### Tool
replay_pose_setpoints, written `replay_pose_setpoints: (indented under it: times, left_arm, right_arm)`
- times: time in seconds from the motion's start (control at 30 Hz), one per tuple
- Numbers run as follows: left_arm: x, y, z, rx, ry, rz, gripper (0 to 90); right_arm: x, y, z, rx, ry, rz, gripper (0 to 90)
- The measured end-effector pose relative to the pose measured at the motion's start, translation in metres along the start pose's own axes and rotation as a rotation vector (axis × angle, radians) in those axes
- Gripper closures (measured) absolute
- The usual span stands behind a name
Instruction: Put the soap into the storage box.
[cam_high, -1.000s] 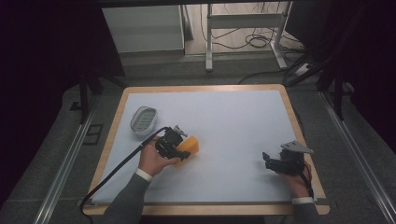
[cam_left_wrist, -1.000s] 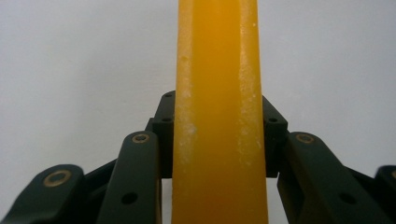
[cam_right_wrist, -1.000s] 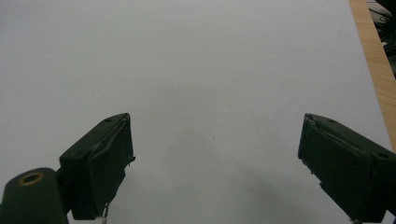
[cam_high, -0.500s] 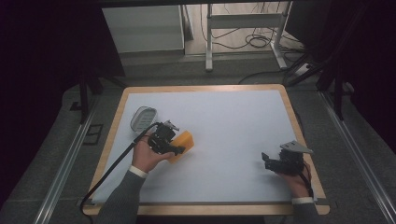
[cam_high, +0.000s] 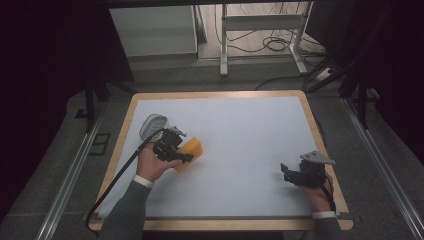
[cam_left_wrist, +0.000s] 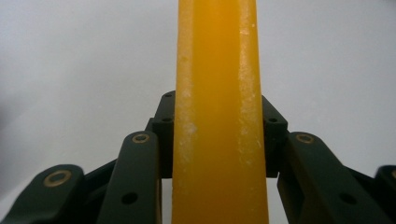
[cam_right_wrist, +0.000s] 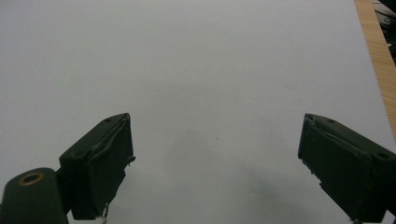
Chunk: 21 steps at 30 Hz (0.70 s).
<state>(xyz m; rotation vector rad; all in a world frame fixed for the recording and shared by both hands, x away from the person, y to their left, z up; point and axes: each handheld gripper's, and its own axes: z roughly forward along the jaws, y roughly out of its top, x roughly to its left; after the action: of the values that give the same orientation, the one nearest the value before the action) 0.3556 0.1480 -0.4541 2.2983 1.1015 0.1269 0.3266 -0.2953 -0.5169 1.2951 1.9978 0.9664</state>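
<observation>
Two jaws of the left gripper (cam_high: 184, 156) clamp the orange rectangular sponge block (cam_high: 190, 152) near the grey mesh dish (cam_high: 152, 125); carry it level, the right gripper (cam_high: 285, 170) waiting agape.

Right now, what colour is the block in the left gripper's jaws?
Orange-yellow, with whitish scuffs along its edges. The block shows best in the left gripper view.

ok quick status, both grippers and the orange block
Left gripper shut on orange block. Right gripper open, nothing between jaws. Grey dish just behind left hand; white mat ahead clear.
</observation>
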Motion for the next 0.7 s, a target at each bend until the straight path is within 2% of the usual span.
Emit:
replay_pose_setpoints:
  times: [0.7]
  left_arm:
    - [0.027,-0.002,-0.018,-0.029,0.042,-0.054,61.0]
  right_arm:
    - [-0.002,-0.001,0.0,0.003,-0.007,0.005,10.2]
